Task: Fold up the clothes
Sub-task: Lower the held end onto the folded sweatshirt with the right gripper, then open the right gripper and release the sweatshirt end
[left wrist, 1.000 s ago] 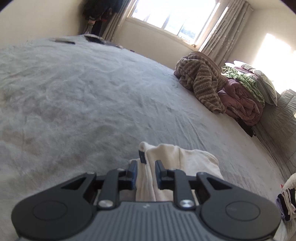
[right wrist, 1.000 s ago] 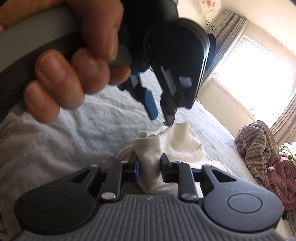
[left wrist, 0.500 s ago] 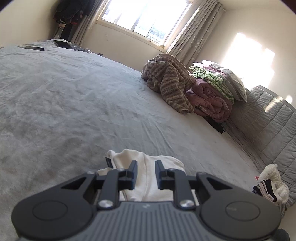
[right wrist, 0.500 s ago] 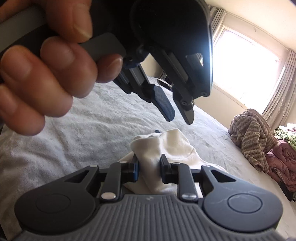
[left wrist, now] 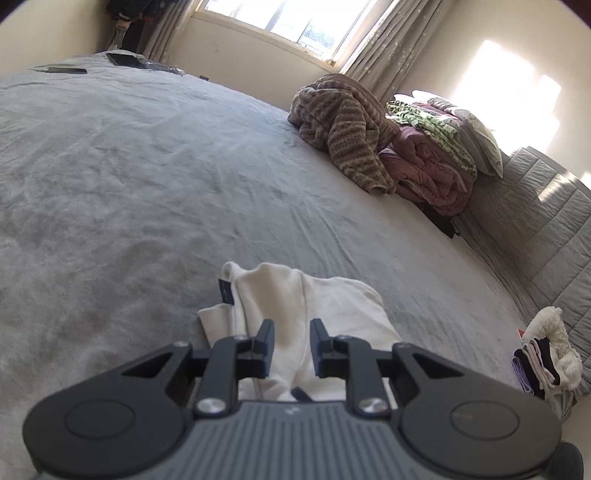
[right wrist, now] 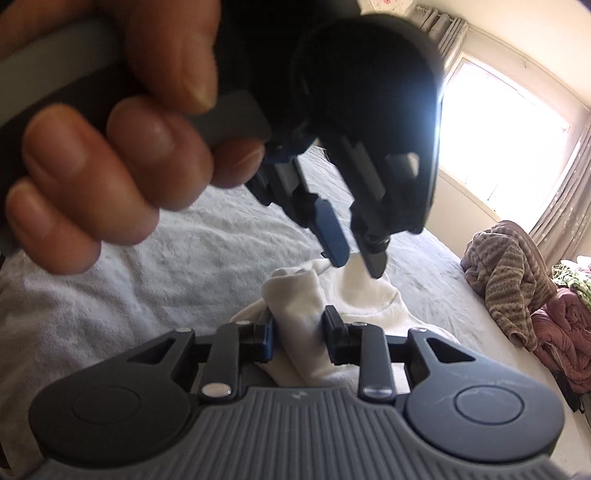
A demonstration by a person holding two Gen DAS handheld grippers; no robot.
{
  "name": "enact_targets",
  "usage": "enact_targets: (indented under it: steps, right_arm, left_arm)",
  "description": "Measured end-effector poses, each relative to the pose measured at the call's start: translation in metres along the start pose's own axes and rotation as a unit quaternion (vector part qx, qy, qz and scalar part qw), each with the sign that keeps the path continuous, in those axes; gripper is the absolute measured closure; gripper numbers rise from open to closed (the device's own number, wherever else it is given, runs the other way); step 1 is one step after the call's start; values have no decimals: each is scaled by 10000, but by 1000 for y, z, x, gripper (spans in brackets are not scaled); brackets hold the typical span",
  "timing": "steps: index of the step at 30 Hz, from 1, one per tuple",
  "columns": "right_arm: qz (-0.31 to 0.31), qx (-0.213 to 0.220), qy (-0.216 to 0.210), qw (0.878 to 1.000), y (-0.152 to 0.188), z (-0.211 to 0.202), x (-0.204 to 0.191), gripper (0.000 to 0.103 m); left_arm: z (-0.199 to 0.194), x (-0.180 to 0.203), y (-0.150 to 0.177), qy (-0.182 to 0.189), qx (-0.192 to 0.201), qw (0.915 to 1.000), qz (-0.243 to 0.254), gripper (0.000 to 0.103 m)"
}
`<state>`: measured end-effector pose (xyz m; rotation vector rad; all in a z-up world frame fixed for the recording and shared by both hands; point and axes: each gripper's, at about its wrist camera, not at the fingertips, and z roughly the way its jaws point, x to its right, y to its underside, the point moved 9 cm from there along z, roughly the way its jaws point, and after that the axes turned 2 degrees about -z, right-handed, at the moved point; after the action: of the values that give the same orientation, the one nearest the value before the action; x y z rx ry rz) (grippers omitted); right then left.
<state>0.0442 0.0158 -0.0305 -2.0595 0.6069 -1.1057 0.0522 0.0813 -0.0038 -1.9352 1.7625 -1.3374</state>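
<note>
Holding a cream garment (left wrist: 314, 306) bunched on the grey bed (left wrist: 129, 177) between my two tongs.

My right gripper (right wrist: 298, 330) pinches a rolled fold of it; my left gripper (left wrist: 289, 345) sits parted, fabric between its fingers, hanging above the cloth in the right view with my left hand (right wrist: 110, 147) around its handle. A dark blue label (left wrist: 226, 291) shows at the collar, writing unreadable. Beyond: striped brown blanket (left wrist: 347, 133), pink quilt (left wrist: 428, 173), sunlit window (left wrist: 273, 18), curtains (left wrist: 388, 48).
</note>
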Motion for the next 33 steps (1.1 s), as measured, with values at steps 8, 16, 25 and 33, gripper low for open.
enact_targets:
  steps: [8,16,25,33]
  right_arm:
    - [319,178,-313,9988,6,-15,35,63]
    - [1162,-475,-406,9913,31,-22,86,97]
    - [950,-747,-719,9901,56,-20,48,96]
    - [1392,-650,-856,9844,54,-45,44,95]
  left_arm:
    - [7,-7,9,-427,-148,9985,302,85]
    - [7,-3,10,-558,-103,9972,479,85]
    - [-4,5,3,-615,281,9954,684,85]
    - [-7,46,32,94,-22,9913,1309,76]
